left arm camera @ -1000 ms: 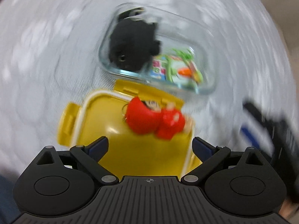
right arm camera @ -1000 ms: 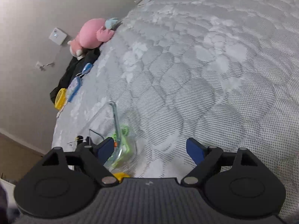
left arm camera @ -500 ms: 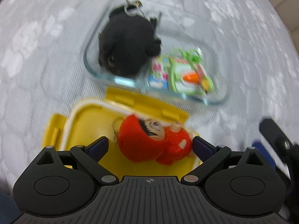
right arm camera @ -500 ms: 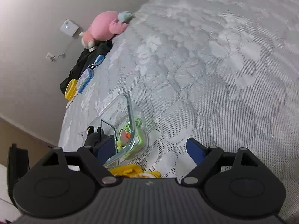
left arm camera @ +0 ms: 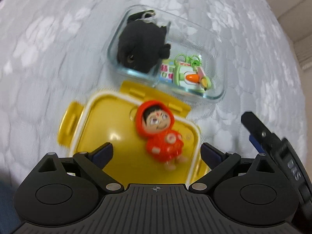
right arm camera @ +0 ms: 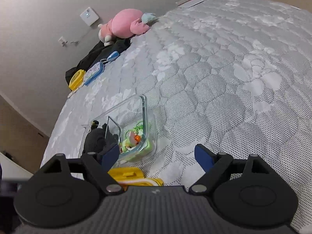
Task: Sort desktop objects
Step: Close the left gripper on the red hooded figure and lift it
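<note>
Doll (left arm camera: 159,130) in red now lies face-up on the yellow lid (left arm camera: 109,136), turned from a second ago, when it lay on its side; slight blur suggests it may not have settled. Left tongs (left arm camera: 156,152) hang wide just above it, gripping nothing. Right tongs (right arm camera: 157,157) also gape empty beside the glass box (left arm camera: 218,89), which holds a black plush (left arm camera: 140,46) and green toy (left arm camera: 187,74). On the mattress (right arm camera: 214,78), the doll looks next for sorting.

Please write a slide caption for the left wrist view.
Open left gripper above red doll on yellow lid, beside glass container.
</note>
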`<state>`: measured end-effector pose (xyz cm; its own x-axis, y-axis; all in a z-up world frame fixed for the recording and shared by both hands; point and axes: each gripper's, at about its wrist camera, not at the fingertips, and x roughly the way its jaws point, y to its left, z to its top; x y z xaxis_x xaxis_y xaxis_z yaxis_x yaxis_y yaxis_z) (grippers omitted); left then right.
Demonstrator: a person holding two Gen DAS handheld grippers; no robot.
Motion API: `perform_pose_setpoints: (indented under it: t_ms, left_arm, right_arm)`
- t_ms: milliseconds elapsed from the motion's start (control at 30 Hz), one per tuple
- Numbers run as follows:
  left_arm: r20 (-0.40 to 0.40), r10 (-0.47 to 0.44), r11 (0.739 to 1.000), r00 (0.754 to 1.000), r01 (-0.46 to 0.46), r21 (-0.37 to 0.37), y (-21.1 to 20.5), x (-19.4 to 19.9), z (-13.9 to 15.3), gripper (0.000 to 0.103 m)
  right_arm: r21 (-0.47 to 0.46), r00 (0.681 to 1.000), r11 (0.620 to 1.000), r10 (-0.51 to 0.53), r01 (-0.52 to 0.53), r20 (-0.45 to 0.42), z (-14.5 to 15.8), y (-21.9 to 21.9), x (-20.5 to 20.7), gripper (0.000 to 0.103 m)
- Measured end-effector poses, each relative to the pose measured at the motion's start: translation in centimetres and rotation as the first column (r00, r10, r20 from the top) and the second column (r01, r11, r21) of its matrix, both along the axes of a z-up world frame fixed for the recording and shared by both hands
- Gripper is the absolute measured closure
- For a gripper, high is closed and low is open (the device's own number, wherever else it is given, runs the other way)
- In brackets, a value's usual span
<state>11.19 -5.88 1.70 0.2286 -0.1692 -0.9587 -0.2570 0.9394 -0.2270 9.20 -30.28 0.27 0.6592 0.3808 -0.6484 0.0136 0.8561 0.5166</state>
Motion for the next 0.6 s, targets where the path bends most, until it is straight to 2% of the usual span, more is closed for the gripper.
perform_pose_setpoints:
  t_ms: [100, 200, 267, 333, 400, 467, 500, 533, 567, 600]
  left_arm:
    - [-0.06, -0.045, 0.998, 0.997, 0.048, 0.041, -1.2, 0.8, -1.8, 0.004]
    - [-0.102, -0.003, 1.0, 0.995, 0.005, 0.014, -1.1, 1.2, -3.5, 0.004]
    - [-0.093, 0.008, 0.999, 0.996, -0.004, 0.046, -1.0, 1.4, -3.8, 0.004]
    - [-0.072, -0.019, 0.996, 0.997, 0.025, 0.091, -1.0, 1.7, -3.8, 0.004]
    - [-0.064, -0.041, 0.994, 0.997, 0.047, 0.095, -0.9, 1.8, -3.8, 0.005]
    - [-0.049, -0.068, 0.993, 0.996, 0.073, 0.097, -0.9, 1.6, -3.5, 0.019]
    - [-0.039, -0.091, 0.99, 0.995, 0.095, 0.104, -1.0, 1.5, -3.2, 0.039]
    - [-0.038, -0.11, 0.988, 0.993, 0.113, 0.107, -1.1, 1.4, -2.9, 0.041]
    - [-0.043, -0.12, 0.987, 0.992, 0.124, 0.101, -1.1, 1.3, -2.7, 0.049]
    - [-0.049, -0.124, 0.988, 0.991, 0.128, 0.086, -1.0, 1.1, -2.7, 0.05]
  right_arm:
    - [-0.015, 1.0, 1.0, 0.009, -0.009, -0.014, -0.2, 0.3, 0.1, 0.017]
    - [-0.03, 1.0, 0.999, 0.015, -0.016, -0.024, -0.3, 0.5, 0.2, 0.017]
    - [-0.037, 0.999, 0.999, 0.021, -0.022, -0.027, -0.4, 0.6, 0.2, 0.017]
    - [-0.045, 1.0, 0.999, 0.026, -0.027, -0.017, -0.3, 0.7, 0.1, 0.017]
    - [-0.06, 0.999, 0.998, 0.033, -0.033, -0.012, -0.3, 0.9, 0.1, 0.017]
    - [-0.077, 0.999, 0.996, 0.04, -0.041, -0.016, -0.3, 1.1, 0.2, 0.017]
    - [-0.08, 0.999, 0.996, 0.044, -0.046, -0.02, -0.4, 1.2, 0.3, 0.017]
    - [-0.08, 0.999, 0.996, 0.047, -0.049, -0.023, -0.4, 1.2, 0.3, 0.017]
    - [-0.079, 0.998, 0.996, 0.05, -0.052, -0.026, -0.5, 1.2, 0.3, 0.017]
    - [-0.078, 0.998, 0.995, 0.052, -0.054, -0.03, -0.5, 1.3, 0.3, 0.017]
